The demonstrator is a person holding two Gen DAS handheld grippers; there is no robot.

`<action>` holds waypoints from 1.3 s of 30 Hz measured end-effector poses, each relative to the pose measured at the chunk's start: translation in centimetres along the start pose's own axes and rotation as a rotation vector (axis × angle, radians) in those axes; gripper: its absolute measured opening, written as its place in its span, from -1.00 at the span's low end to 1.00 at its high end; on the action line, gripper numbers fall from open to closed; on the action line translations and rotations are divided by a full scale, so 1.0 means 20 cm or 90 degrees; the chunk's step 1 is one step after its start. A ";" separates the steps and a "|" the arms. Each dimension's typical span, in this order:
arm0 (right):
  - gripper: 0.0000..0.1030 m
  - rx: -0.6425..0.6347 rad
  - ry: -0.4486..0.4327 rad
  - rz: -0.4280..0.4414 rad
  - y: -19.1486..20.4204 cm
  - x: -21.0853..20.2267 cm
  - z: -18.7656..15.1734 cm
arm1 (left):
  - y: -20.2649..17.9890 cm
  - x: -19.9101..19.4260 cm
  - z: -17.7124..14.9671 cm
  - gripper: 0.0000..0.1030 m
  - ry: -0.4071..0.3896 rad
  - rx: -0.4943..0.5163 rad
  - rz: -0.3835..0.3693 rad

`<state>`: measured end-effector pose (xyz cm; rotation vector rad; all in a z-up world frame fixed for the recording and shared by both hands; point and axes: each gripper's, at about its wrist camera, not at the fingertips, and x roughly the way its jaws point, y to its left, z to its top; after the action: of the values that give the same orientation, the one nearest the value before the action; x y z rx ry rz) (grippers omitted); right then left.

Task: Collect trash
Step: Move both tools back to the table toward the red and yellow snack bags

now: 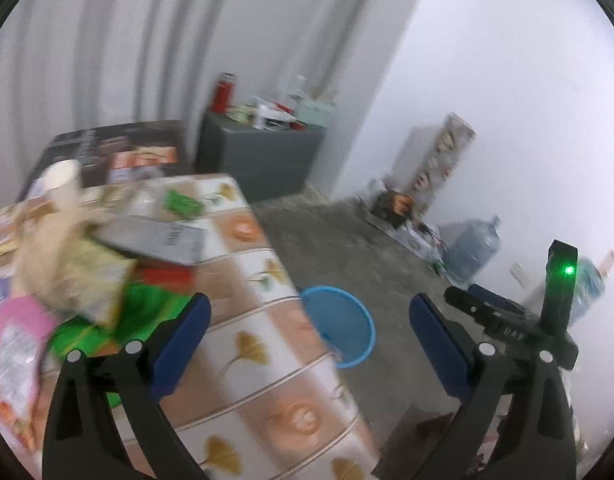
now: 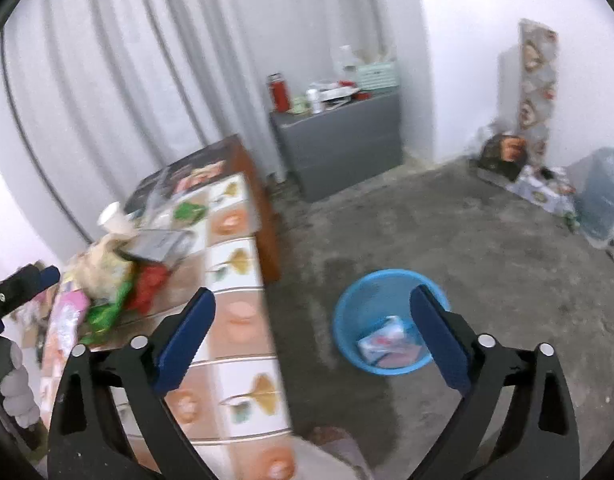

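Note:
A heap of trash (image 1: pixel 79 276) lies on the table (image 1: pixel 263 320) with the patterned cloth: crumpled wrappers, a pink packet (image 1: pixel 15 340), green bags, a grey packet (image 1: pixel 159 240) and a paper cup (image 1: pixel 61 176). My left gripper (image 1: pixel 311 344) hangs open and empty over the table's right edge, near the heap. On the floor beside the table stands a blue basket (image 2: pixel 367 296) with a few wrappers (image 2: pixel 383 340) in it. My right gripper (image 2: pixel 311 340) is open and empty above the floor, its right finger in front of the basket. The trash heap (image 2: pixel 115 276) is to its left.
A grey cabinet (image 2: pixel 339 144) with a red flask (image 2: pixel 279 92) and clutter stands by the curtain. Water jugs (image 2: pixel 599 200), boxes and a patterned roll (image 2: pixel 537 80) line the right wall. A hand (image 2: pixel 15 380) shows at the left edge. The floor is bare concrete.

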<state>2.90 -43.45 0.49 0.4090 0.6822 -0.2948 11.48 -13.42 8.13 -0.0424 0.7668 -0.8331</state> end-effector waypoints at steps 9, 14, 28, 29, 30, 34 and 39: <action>0.39 0.040 0.118 0.201 0.37 0.34 0.06 | 0.38 -0.15 -0.07 0.89 -0.071 -0.008 0.150; 0.14 0.072 0.207 0.242 0.52 0.60 0.06 | 0.57 0.03 -0.03 0.81 -0.032 -0.007 0.211; -0.15 0.070 0.370 0.236 0.82 1.21 0.02 | 0.81 0.58 -0.02 0.56 0.131 0.034 0.319; -0.18 0.066 0.373 0.234 0.82 1.22 0.02 | 0.82 0.60 -0.03 0.54 0.136 0.031 0.321; -0.21 0.058 0.373 0.232 0.84 1.23 0.01 | 0.83 0.61 -0.03 0.49 0.144 0.031 0.327; -0.32 0.025 0.364 0.218 0.91 1.24 -0.01 | 0.85 0.64 -0.05 0.12 0.172 0.024 0.330; -0.69 0.007 0.378 0.210 0.95 1.25 -0.03 | 0.89 0.64 -0.06 -0.34 0.184 -0.016 0.317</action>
<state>28.52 -29.74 -11.34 0.6188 1.1744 0.1484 27.65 -9.56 -6.07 0.2435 1.0067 -0.3566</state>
